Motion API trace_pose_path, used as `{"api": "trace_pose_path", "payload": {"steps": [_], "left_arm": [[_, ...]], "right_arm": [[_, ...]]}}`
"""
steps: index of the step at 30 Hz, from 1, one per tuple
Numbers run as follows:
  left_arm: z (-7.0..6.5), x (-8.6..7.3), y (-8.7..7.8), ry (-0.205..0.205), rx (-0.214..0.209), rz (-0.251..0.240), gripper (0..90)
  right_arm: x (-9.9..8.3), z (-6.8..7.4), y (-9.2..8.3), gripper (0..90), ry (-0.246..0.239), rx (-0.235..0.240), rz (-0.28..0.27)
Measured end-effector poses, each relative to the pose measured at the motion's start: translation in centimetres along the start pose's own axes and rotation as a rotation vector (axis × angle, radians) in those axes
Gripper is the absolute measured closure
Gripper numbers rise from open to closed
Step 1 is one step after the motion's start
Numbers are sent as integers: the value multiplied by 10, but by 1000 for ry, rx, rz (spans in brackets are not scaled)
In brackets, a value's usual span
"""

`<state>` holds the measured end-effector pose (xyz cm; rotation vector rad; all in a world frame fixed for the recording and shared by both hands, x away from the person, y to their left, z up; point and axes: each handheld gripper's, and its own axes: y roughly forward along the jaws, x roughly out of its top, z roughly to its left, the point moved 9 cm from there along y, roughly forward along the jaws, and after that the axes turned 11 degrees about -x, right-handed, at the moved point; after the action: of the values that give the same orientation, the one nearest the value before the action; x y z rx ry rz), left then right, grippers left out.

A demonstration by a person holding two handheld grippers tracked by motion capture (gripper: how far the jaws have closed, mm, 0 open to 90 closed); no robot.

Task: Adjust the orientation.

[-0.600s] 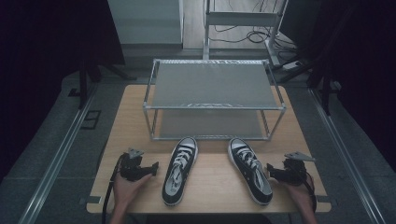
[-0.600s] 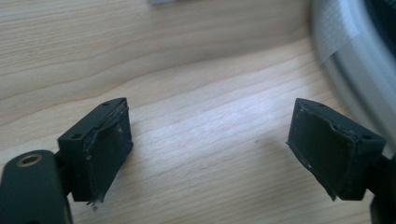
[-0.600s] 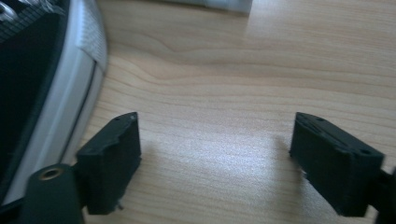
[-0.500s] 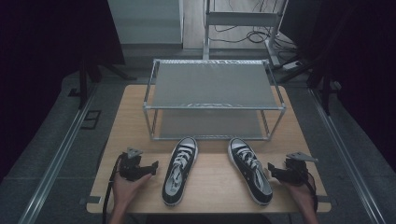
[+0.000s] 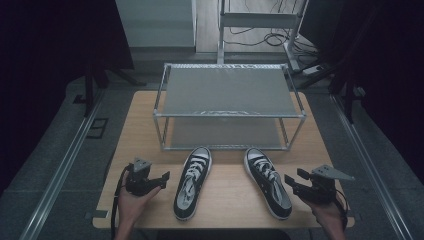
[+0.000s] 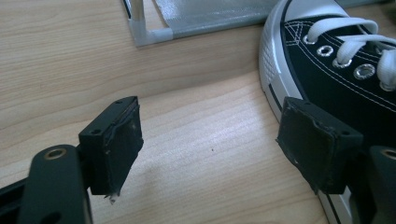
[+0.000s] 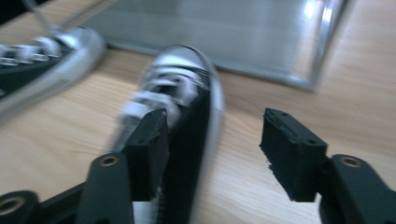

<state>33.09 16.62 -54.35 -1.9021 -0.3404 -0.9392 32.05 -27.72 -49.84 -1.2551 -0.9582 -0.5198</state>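
Observation:
Two black canvas sneakers with white laces and white toe caps lie on the wooden table, toes toward the rack. The left shoe (image 5: 192,183) (image 6: 345,70) is just right of my left gripper (image 5: 163,179) (image 6: 210,149), which is open over bare wood. The right shoe (image 5: 267,182) (image 7: 187,121) lies just left of my right gripper (image 5: 294,179) (image 7: 212,156), also open, its left jaw over the shoe's side. The other shoe (image 7: 42,70) appears at the upper left of the right gripper view.
A two-tier metal shoe rack (image 5: 230,90) with grey mesh shelves stands at the back of the table (image 5: 230,200). Its corner post (image 6: 140,28) sits ahead of the left gripper. Dark floor, rails and cables surround the table.
The right gripper has shifted slightly toward the right shoe; its view is blurred by motion. The left gripper and both shoes stay where they were.

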Motion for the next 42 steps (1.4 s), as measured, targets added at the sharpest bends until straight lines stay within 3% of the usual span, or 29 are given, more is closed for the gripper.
{"api": "trace_pose_path", "payload": {"steps": [3,4,5,7,8,10,18,20,22,25,42], "left_arm": [[-5,2,-2,4,-23,-4,242],[-5,2,-2,4,-23,-4,242],[-7,3,-3,7,-28,-4,242],[-11,3,-6,9,-44,-8,243],[-11,3,-6,9,-44,-8,243],[-13,3,-8,7,-58,-7,243],[-21,4,-9,14,-94,-12,243],[-24,5,-10,16,-107,-13,243],[-26,4,-9,15,-117,-6,243],[-28,2,-8,18,-125,-2,243],[-31,2,-11,3,-145,5,243]], "right_arm": [[7,19,-9,534,-39,64,-26],[7,19,-9,534,-39,64,-26],[10,33,-14,607,-68,113,-32],[13,47,-18,660,-91,160,-34],[13,47,-18,660,-91,160,-34],[15,62,-21,700,-119,205,-30],[9,105,-12,854,-176,298,11],[5,122,-8,874,-201,334,21],[5,126,-8,876,-208,341,24],[3,144,-3,888,-237,366,29],[-20,200,20,894,-317,458,108]]}}
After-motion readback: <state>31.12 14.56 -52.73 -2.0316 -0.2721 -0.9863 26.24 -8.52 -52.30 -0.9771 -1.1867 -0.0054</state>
